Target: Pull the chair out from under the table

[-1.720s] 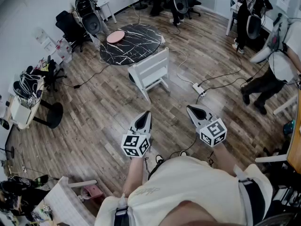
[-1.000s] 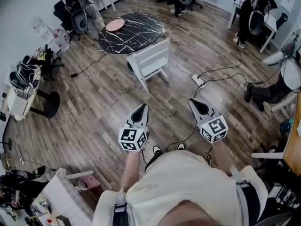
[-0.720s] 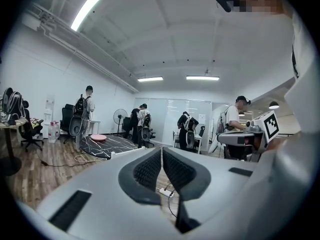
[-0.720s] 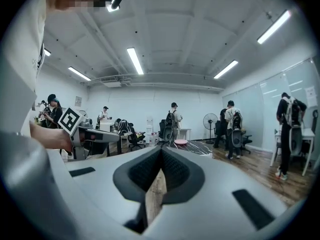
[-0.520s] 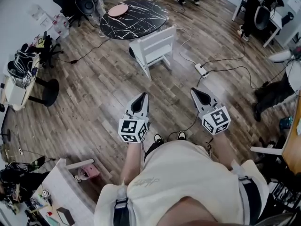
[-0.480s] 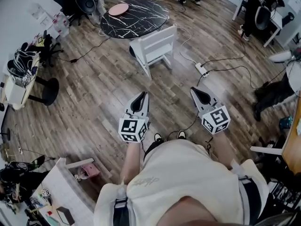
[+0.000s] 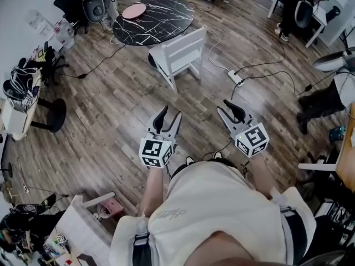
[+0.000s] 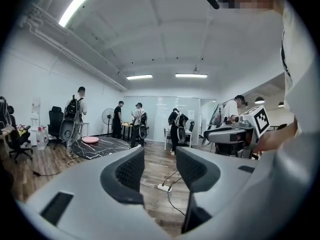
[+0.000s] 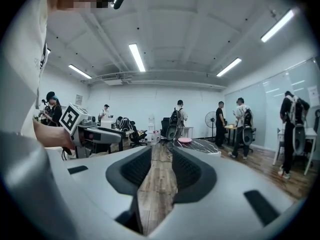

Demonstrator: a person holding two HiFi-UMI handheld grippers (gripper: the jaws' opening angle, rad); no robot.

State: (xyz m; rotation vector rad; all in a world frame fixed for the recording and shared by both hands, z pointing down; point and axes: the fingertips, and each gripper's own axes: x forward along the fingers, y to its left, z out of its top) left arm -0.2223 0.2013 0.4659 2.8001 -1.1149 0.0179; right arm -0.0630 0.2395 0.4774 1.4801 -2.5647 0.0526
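Left gripper [image 7: 170, 115]: jaws wide apart with only bare floor between them, gripping nothing; they have just been opening
Right gripper [image 7: 223, 106]: jaws also parted, a little less widely, with nothing between them; they too have just been opening
Why held so: both grippers are carried side by side in front of the person's body, roughly level and aimed across the room towards the chair; with both claws spread, this looks like getting ready for a two-handed hold, one on each end of the backrest
White slat-backed chair [image 7: 180, 51]: stands at the near edge of the round black marble-patterned table [image 7: 155, 21], well apart from both grippers, with open wood-plank floor [image 7: 111, 115] between
How far tucked in: the seat's front seems to sit under the table top, but how deep cannot be told
Chair's look: painted white, horizontal rails across the back, splayed legs, upright; its back faces the person, so the top rail is the easiest part to reach
Table top: a pink round dish [image 7: 133, 11] lies at the far side
Stage: approach only, I judge; the chair is untouched and not yet pulled
Watch for: a white power strip [image 7: 235, 77] and its black cables lie on the floor just right of the chair, near the pulling path
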